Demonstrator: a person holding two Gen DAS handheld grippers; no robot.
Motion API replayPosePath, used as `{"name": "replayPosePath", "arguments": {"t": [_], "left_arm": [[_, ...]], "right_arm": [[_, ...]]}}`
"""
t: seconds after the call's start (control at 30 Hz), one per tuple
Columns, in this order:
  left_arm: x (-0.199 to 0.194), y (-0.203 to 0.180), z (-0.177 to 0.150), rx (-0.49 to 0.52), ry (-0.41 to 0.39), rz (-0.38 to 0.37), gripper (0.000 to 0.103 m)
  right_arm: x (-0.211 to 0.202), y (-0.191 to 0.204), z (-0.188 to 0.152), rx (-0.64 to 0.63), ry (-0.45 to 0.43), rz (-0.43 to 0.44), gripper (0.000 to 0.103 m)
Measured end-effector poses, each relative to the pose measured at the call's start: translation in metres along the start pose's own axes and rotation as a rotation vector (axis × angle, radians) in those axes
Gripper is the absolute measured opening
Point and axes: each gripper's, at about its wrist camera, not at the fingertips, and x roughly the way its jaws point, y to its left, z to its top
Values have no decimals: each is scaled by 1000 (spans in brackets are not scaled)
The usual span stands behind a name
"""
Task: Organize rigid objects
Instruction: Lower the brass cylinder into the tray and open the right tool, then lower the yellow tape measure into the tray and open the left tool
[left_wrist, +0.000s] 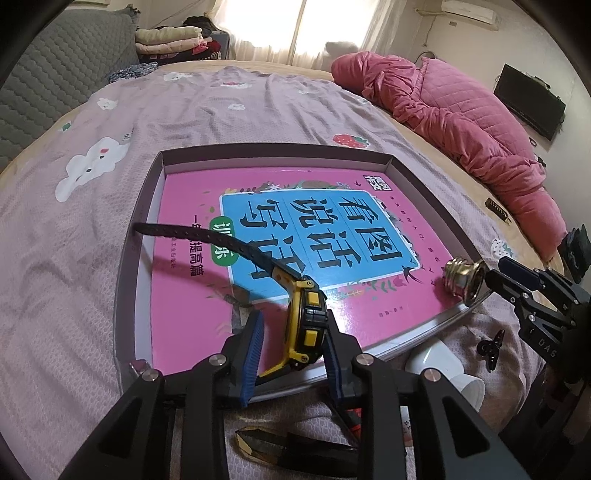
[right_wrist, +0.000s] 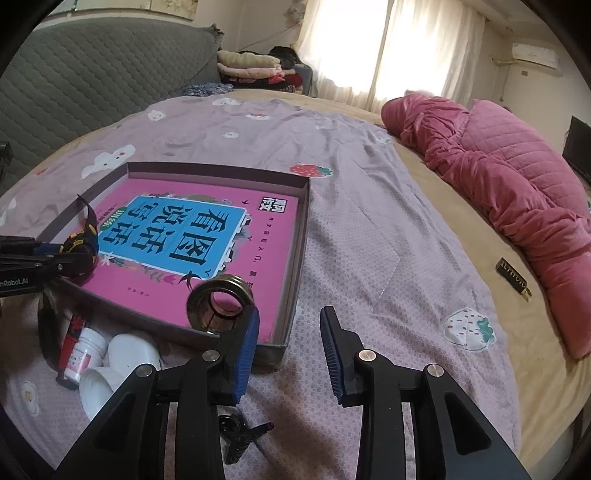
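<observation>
- Left gripper is carrying the watch, pads spread wider than it, over the tray.
- Brass fitting is sitting inside at five o'clock.
- Right gripper is hovering open, empty; white bottles are waiting outside.

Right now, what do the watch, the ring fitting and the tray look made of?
Watch: yellow-black plastic case, matte rubbery perforated strap.
Ring fitting: metal, probably brass; glossy, ribbed, reflective.
Tray: likely cardboard; thin matte walls with folded corners.
</observation>
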Motion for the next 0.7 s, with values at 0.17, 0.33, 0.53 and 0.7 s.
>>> {"name": "replayPosePath", "arguments": {"t": [0.17,0.33,0.53,0.7], "left_arm": [[-5,-1,-1,3,-9,2,31],[-9,-2,-2,10,-18,4,31],[-14,-4,-4,22,-29,10,31],[-17,-6,-5,29,-38,14,31]], "right_arm": [[0,2,1,-1,-1,4,38],[0,1,1,0,-1,6,39],[-1,2,1,0,-2,5,41],[-1,2,2,-2,-4,9,42]]}}
